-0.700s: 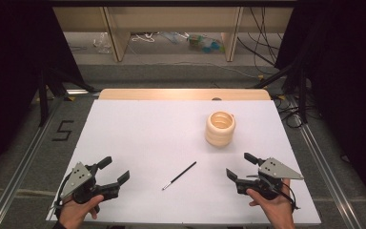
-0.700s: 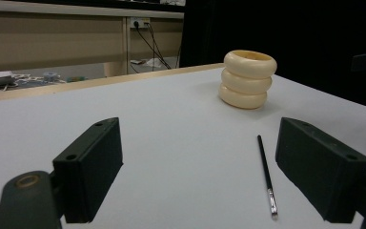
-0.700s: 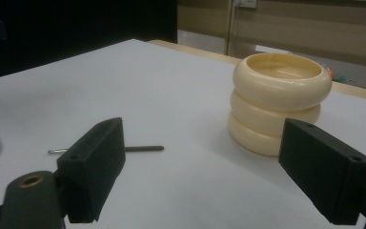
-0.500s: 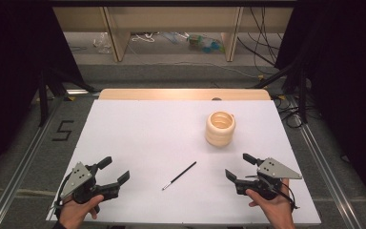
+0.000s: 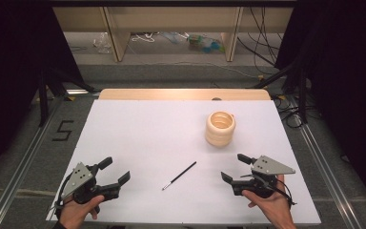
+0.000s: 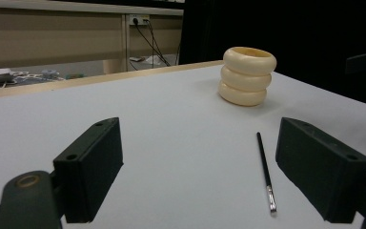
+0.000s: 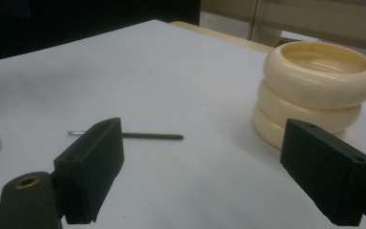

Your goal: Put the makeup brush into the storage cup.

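Both jaws wide and empty, left gripper (image 5: 113, 172) and right gripper (image 5: 232, 168) flanking the thin black pen (image 5: 179, 175) lying near-left of the cream ringed holder (image 5: 220, 129); likely light, stiff, rolls easily—pinch mid-shaft.

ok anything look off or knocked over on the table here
Nothing stands out. The cream ribbed holder stands upright and looks whole, the thin black pencil lies flat on the white table between the left gripper and right gripper, both open and holding nothing. No spills or damage visible.
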Demonstrator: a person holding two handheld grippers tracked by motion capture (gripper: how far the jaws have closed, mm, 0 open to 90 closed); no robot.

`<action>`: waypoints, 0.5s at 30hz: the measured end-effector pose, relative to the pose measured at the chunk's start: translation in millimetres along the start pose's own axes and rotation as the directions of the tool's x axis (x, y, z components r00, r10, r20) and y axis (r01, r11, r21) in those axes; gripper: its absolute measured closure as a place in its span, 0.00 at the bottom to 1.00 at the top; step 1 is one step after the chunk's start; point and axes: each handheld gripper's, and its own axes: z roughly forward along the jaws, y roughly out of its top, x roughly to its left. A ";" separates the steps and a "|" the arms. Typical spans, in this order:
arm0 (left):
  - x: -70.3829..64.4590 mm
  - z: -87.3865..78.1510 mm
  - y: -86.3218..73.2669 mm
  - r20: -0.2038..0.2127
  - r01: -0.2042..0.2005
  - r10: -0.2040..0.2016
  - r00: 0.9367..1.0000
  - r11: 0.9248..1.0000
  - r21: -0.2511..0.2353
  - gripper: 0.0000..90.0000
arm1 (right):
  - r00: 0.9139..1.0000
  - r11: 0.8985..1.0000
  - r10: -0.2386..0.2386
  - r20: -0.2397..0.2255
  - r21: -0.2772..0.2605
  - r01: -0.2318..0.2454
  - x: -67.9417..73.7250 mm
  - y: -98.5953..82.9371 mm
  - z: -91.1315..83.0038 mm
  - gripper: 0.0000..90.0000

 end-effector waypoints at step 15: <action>-0.1 -0.2 -0.9 -0.002 -0.001 0.001 1.000 1.000 0.009 0.18 | 0.971 0.977 -0.111 -0.213 0.158 0.146 19.8 32.6 50.4 0.22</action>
